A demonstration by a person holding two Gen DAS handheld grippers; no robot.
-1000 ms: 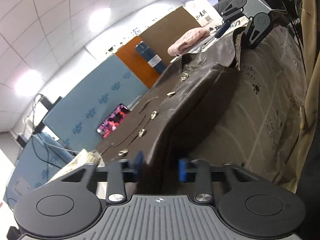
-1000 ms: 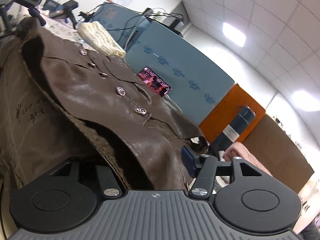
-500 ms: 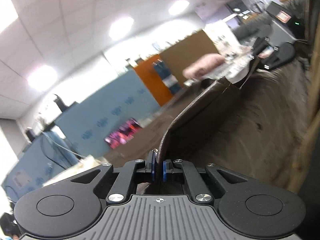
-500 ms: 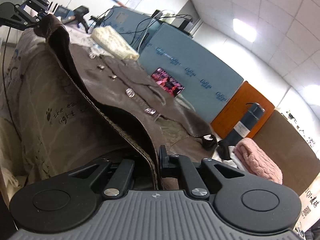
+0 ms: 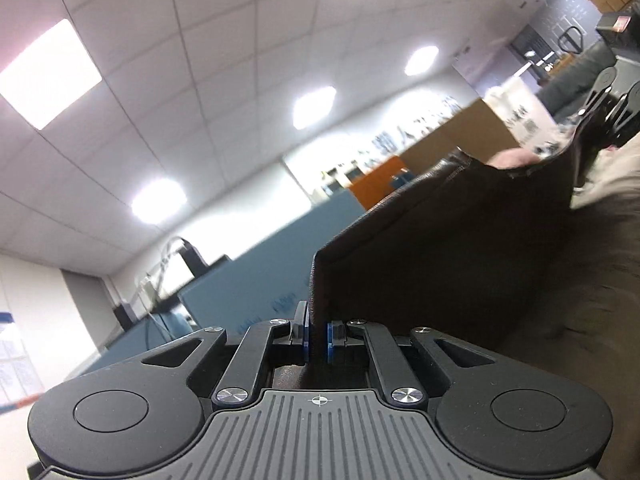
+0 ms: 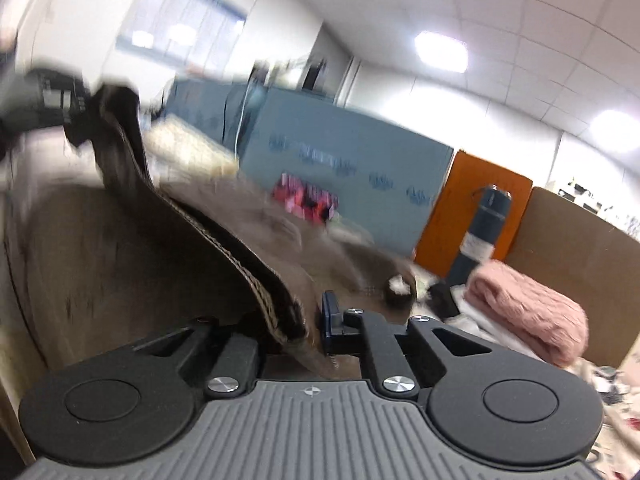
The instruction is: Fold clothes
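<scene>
A brown leather jacket [image 5: 440, 248] rises as a lifted flap in the left wrist view. My left gripper [image 5: 318, 338] is shut on its edge, the blue pads pressed on the leather. At the far end of that edge, the right gripper [image 5: 616, 116] shows as dark shapes. In the blurred right wrist view my right gripper [image 6: 308, 326] is shut on the jacket's webbed hem [image 6: 256, 280], with the jacket [image 6: 120, 256] stretching away to the left gripper [image 6: 52, 100]. The right gripper's left finger is hidden by the fabric.
A folded pink knit [image 6: 528, 308] lies at the right beside a dark blue bottle [image 6: 480, 232]. Behind stand a blue partition [image 6: 344, 148], an orange panel [image 6: 472, 200] and a brown board [image 6: 576, 236]. A phone with a bright screen [image 6: 308, 200] lies beyond the jacket.
Both grippers closed on the jacket's edge and lifted it. The left view has tilted up toward the ceiling, and the right view has swung and blurred.
</scene>
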